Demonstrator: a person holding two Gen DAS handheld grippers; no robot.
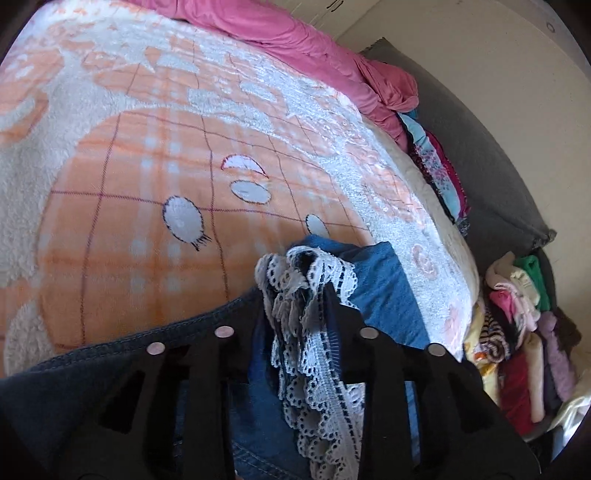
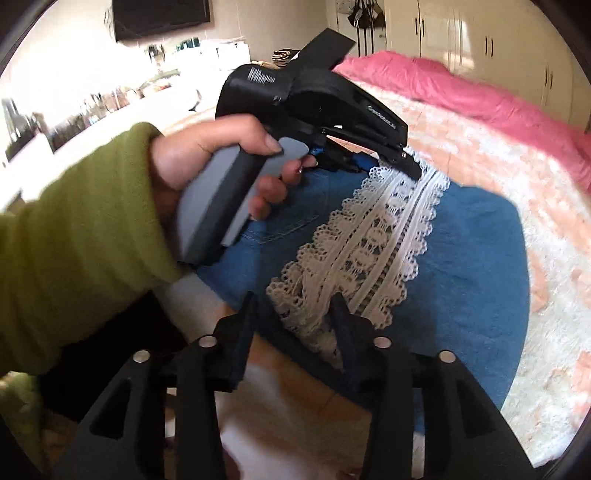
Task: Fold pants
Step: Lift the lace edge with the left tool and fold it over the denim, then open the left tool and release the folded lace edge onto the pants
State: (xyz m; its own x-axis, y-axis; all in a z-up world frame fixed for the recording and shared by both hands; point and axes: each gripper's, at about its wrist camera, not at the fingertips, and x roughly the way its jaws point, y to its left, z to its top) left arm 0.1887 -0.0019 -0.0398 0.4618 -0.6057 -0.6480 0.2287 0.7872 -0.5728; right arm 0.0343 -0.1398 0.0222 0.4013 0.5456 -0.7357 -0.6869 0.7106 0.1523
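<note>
Blue denim pants (image 2: 472,258) with a white lace trim (image 2: 373,251) along the hem lie on an orange and white blanket (image 2: 546,229). My left gripper (image 2: 410,168) is shut on the far end of the lace hem; in the left wrist view the bunched lace (image 1: 306,295) sits between its fingers (image 1: 340,306). My right gripper (image 2: 299,314) is shut on the near end of the lace and denim edge. The denim (image 1: 384,288) hangs below the left gripper.
A pink duvet (image 1: 295,40) lies along the far side of the bed. A pile of folded clothes (image 1: 517,325) sits beside the bed on the right, by a grey cushion (image 1: 491,177). White wardrobes (image 2: 480,33) and a cluttered counter (image 2: 92,107) stand behind.
</note>
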